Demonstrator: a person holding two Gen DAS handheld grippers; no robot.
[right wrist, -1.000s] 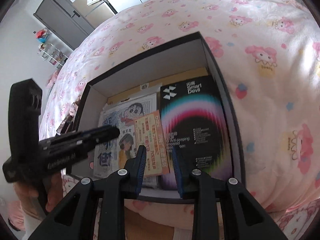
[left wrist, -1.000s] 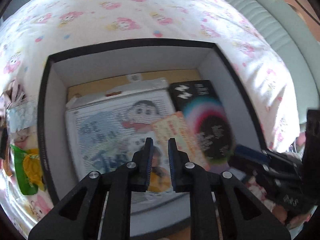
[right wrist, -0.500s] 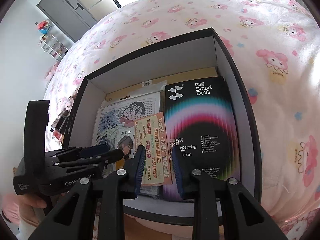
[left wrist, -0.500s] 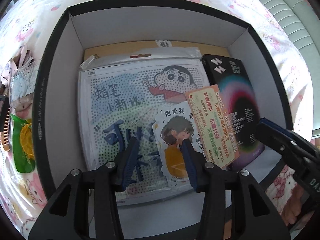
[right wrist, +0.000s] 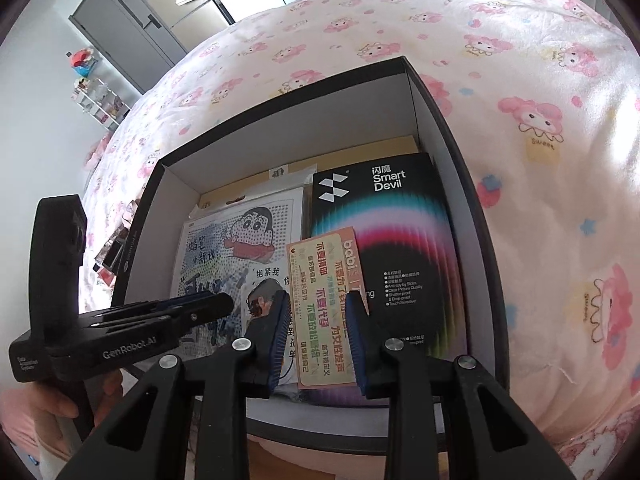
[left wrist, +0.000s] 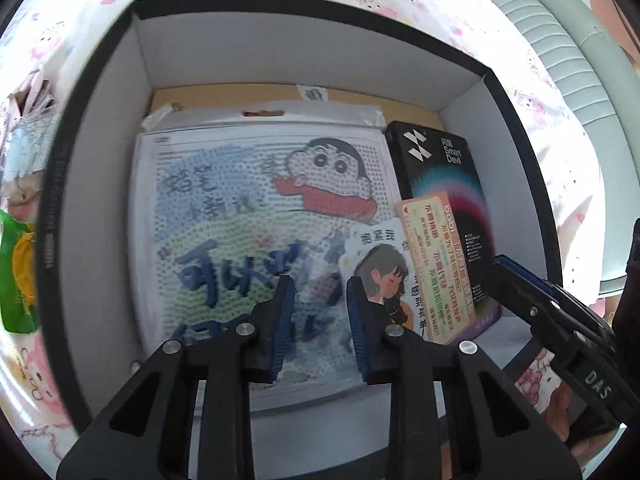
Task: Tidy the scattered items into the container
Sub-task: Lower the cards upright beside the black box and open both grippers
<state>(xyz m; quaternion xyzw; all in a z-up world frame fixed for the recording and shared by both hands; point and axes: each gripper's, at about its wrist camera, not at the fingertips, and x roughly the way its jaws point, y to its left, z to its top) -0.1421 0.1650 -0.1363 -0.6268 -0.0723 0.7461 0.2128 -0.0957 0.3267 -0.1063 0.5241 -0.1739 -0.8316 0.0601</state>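
Jaws of the left gripper (left wrist: pixel 318 312) are closing with nothing between them, hanging above the near half of the black cardboard box with white inner walls (left wrist: pixel 100 208). The right gripper (right wrist: pixel 318 328) has its jaws set a little apart and empty, poised over the box's near right part; no pad touches anything.

One box sits on the bed, on a white sheet printed with pink cartoon figures (right wrist: pixel 520 80). Four flat items lie inside it, over a tan cardboard layer (left wrist: pixel 240 94) at the bottom. One large clear-bagged bead picture of a cartoon boy with blue lettering (left wrist: pixel 248 216) fills the left and middle. One black "Smart Devil" packet with a rainbow arc (right wrist: pixel 400 220) lies along the right wall. One peach card with red and green print (right wrist: pixel 324 300) lies near the front edge, overlapping the black packet and the bead picture. One white sticker of a dark-haired girl (left wrist: pixel 380 276) lies on the bead picture, just left of the peach card.

Outside the box's left wall, on the sheet, lie one green and yellow pouch (left wrist: pixel 16 276) and a few pale small packets (left wrist: pixel 28 136), too blurred to count.
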